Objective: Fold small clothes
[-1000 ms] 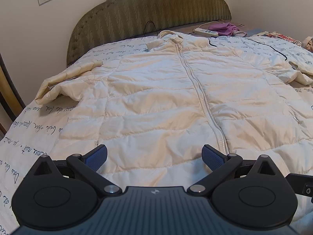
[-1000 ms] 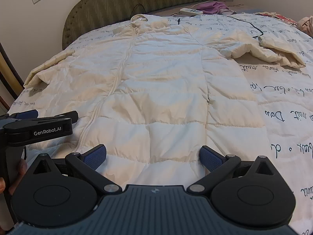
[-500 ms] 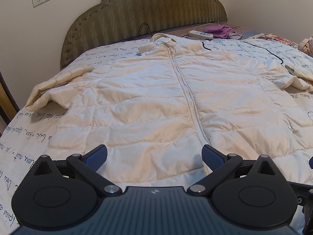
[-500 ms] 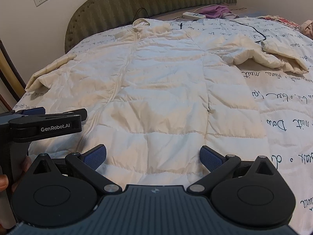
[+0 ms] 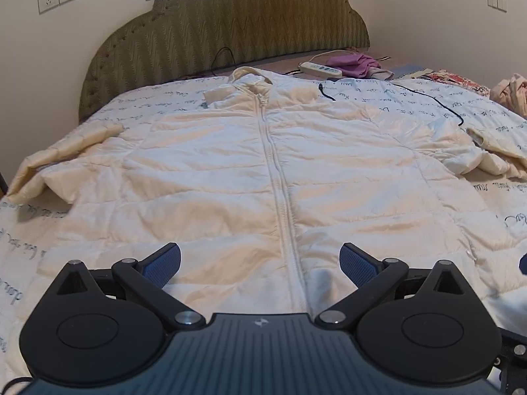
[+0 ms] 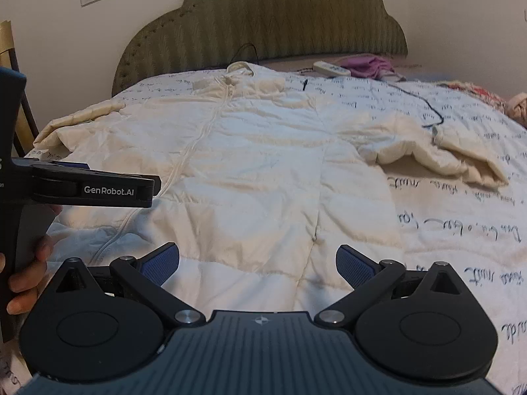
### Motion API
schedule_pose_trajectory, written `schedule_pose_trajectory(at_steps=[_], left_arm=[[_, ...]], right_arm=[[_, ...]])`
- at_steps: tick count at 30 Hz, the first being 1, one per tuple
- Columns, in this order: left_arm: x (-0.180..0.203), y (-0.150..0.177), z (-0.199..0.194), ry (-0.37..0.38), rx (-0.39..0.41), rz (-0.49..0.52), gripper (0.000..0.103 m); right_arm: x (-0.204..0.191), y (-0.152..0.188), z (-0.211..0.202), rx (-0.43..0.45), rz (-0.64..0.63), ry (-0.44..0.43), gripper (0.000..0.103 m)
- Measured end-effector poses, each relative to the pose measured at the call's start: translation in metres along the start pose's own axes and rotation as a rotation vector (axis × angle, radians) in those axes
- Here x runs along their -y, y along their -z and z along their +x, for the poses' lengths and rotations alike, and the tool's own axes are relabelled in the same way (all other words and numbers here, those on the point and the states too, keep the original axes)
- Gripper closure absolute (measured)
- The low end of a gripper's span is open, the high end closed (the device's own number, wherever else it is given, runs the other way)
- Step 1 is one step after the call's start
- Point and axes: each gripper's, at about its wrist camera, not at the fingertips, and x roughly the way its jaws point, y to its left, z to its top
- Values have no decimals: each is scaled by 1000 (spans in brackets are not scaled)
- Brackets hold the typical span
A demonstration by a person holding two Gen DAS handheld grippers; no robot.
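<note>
A cream quilted jacket (image 5: 263, 177) lies flat and zipped on the bed, collar toward the headboard, sleeves spread to both sides. In the right wrist view the same jacket (image 6: 263, 177) fills the middle, its right sleeve (image 6: 438, 154) folded back on the quilt. My left gripper (image 5: 260, 261) hovers open above the hem, over the zipper, nothing between its blue pads. My right gripper (image 6: 257, 261) is open too, over the hem's right half. The left gripper's finger (image 6: 98, 187) juts in from the left there, held by a hand (image 6: 26, 276).
The white quilt (image 6: 461, 230) with handwriting print covers the bed. A green padded headboard (image 5: 230, 26) stands at the far end. A power strip (image 5: 319, 68), a black cable (image 5: 428, 98) and purple cloth (image 5: 355, 64) lie near it. More clothes (image 5: 510, 89) sit far right.
Both grippers have risen and drawn back from the hem, the left one shifting right until the zipper sits centred in its view. Both stayed open.
</note>
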Motion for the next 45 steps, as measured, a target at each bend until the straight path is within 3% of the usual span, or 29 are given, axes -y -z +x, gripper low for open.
schedule_pose_trajectory(at_steps=[6,18,20,22,27,30,35,38,42,45], left_arm=[[11,13,24,-18,-65,43,0],[21,36,30,-53,0,90,0],[21,38,30,-56,7,94,0],[21,39,30,-58,14,95,0],[20,41,31,-54,24,90,0],[21,43,31,-56,33,88,0],[22,44,32,-59,43,91,0],[21,45,32,-55,46,86,0],[20,45,32,-52,48,82,0],[19,45,32,-50,48,80,0]], right_arm=[[26,-10,3,102,-113,154,0],[143,-51,62,122,-119,452,10],[157,-60,74,127,-138,503,16],[171,-70,87,117,-159,552,23],[194,-80,123,24,-239,621,24],[194,-76,142,-32,-303,622,24],[185,-77,166,-38,-434,687,26],[188,-83,177,-68,-432,662,36],[195,-90,180,-81,-335,622,81],[202,-93,173,-51,-250,625,92]])
